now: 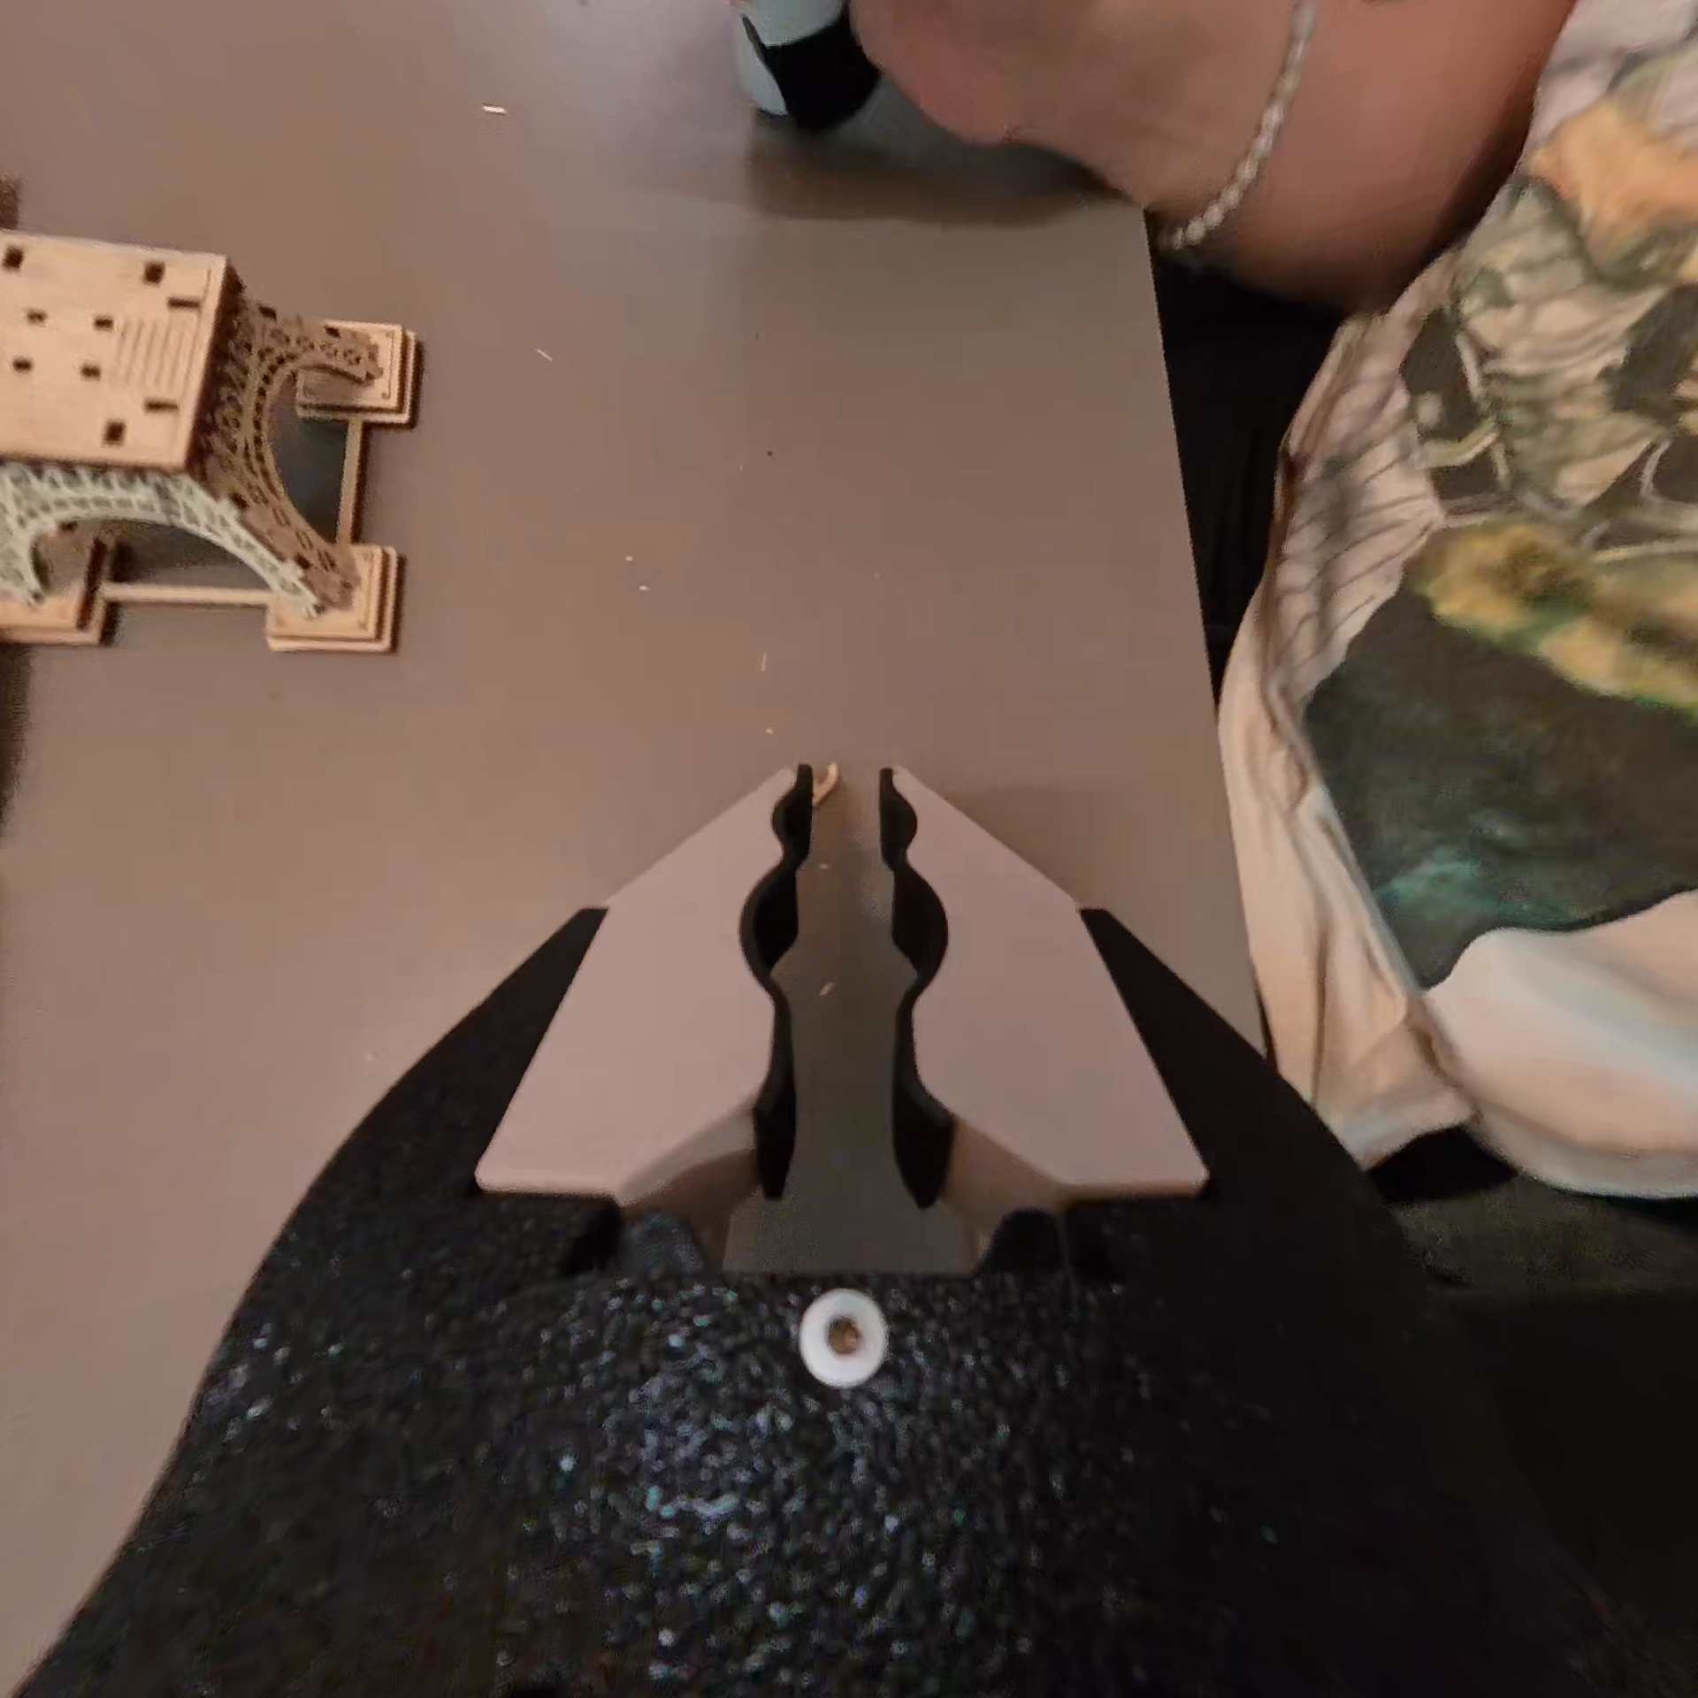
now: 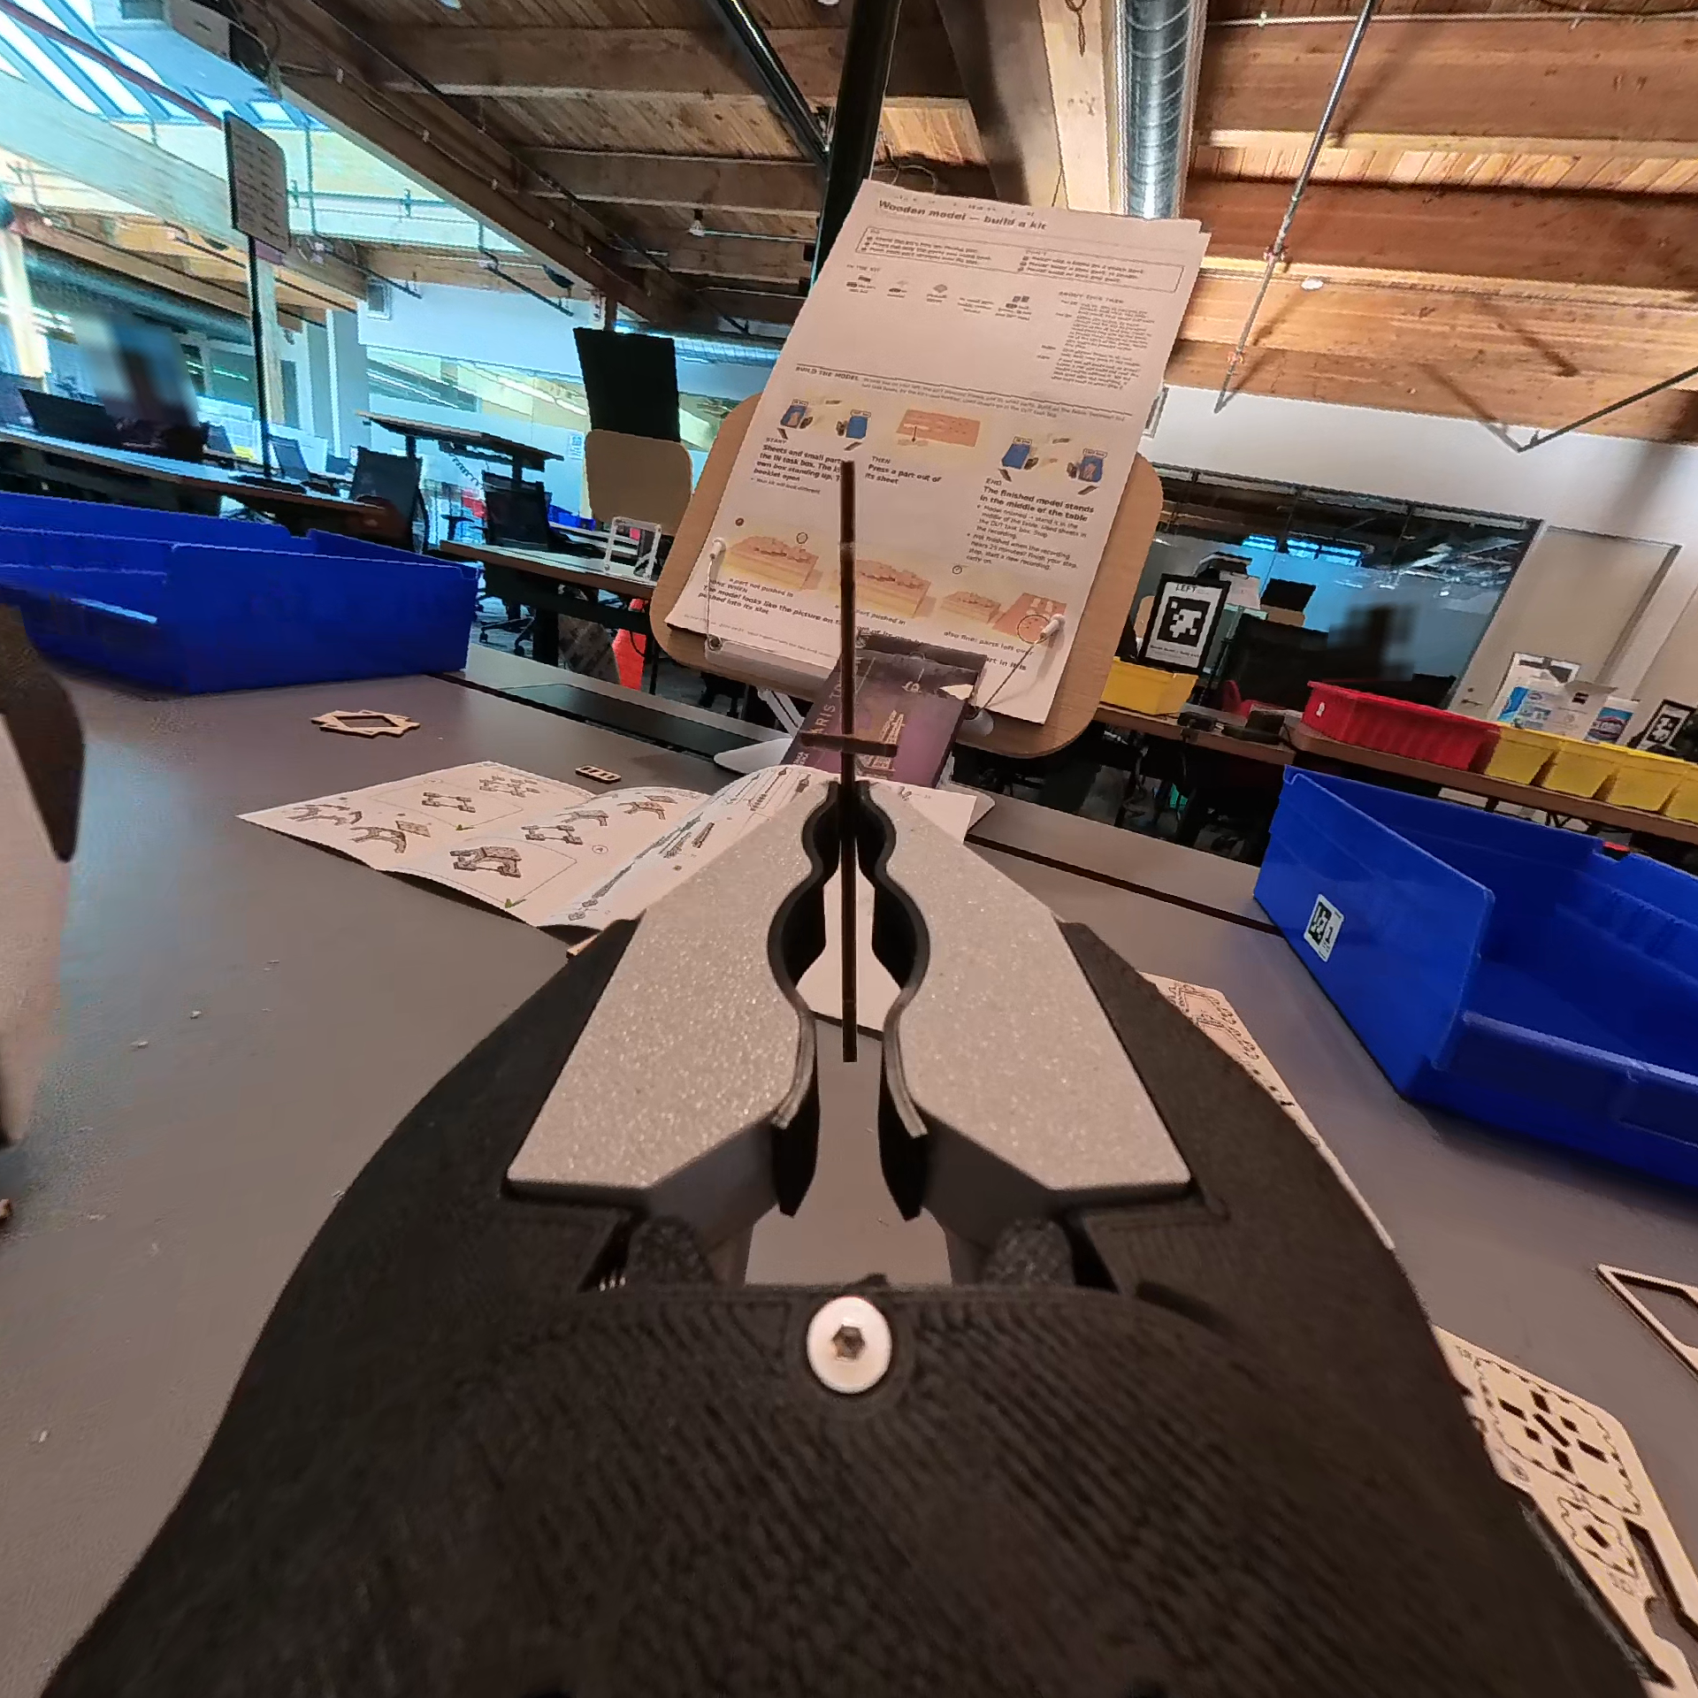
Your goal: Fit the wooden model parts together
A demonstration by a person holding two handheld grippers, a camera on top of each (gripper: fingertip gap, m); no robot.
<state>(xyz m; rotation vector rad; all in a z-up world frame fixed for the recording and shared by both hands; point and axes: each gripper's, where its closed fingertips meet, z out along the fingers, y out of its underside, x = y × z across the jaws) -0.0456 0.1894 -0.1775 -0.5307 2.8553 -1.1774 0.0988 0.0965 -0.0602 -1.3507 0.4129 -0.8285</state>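
Writing: printed white instruction sheet clipped to a brown board stand at the bench's far edge, text and small diagrams on it. Open white assembly booklet flat on the bench in front of it, line drawings only. Black-and-white square marker tag on the blue plastic bin at the right edge; second blue plastic bin toward the far left corner.

Surface: matte grey-brown bench, flecked with wood crumbs. Pale laser-cut sheet at the near right edge. Open workshop beyond, timber-beam ceiling, more benches, red and yellow bins.

Room: bare stretch in mid-bench. Person's arm with silver chain bracelet and a patterned shirt hard against the bench edge.

Task thing: tan wooden tower base with lattice arches, upright, well in from that edge.

Right gripper: clamped on thin dark wooden strip, upright, edge-on, small crosspiece just above the tips.

Left gripper: jaws narrowly parted; small tan bit at the tips, held or lying on the bench not clear.
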